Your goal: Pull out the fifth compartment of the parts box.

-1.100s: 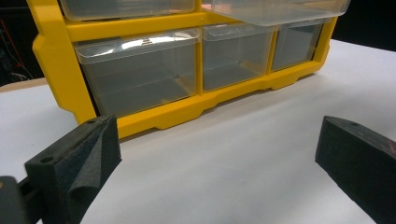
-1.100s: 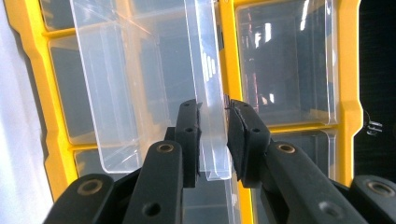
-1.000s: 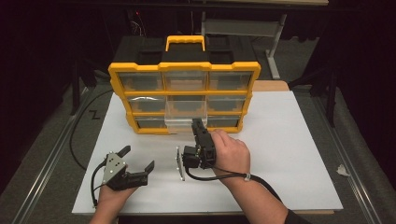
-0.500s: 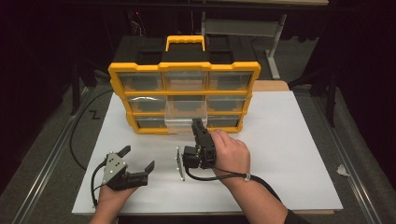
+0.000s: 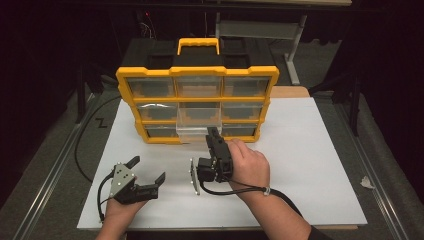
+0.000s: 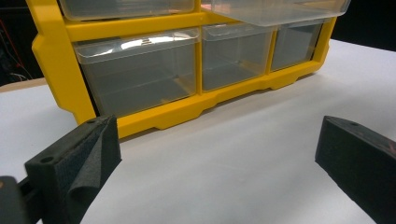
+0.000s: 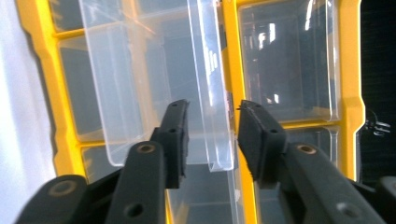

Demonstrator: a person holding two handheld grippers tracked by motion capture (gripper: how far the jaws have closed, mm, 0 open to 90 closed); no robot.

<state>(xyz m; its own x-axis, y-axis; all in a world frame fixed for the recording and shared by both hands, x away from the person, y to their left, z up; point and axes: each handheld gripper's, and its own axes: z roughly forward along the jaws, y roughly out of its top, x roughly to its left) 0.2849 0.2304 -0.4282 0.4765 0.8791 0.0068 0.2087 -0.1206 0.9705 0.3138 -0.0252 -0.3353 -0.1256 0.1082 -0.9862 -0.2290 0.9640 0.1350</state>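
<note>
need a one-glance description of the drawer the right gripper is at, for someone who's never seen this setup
Find the yellow organizer cabinet with the top handle, standing on the white table: three rows of three clear drawers. Go to the middle row, centre column. That clear drawer is the one pulled out toward the person, unlike its flush neighbours, and the right gripper has its jaws either side of its front wall.

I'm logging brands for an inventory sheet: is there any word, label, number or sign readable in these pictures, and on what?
None can be read.
The yellow organizer and its clear drawers bear no legible print.
The pulled-out drawer between the right tongs is unmarked.
The left tongs show no text.
</note>
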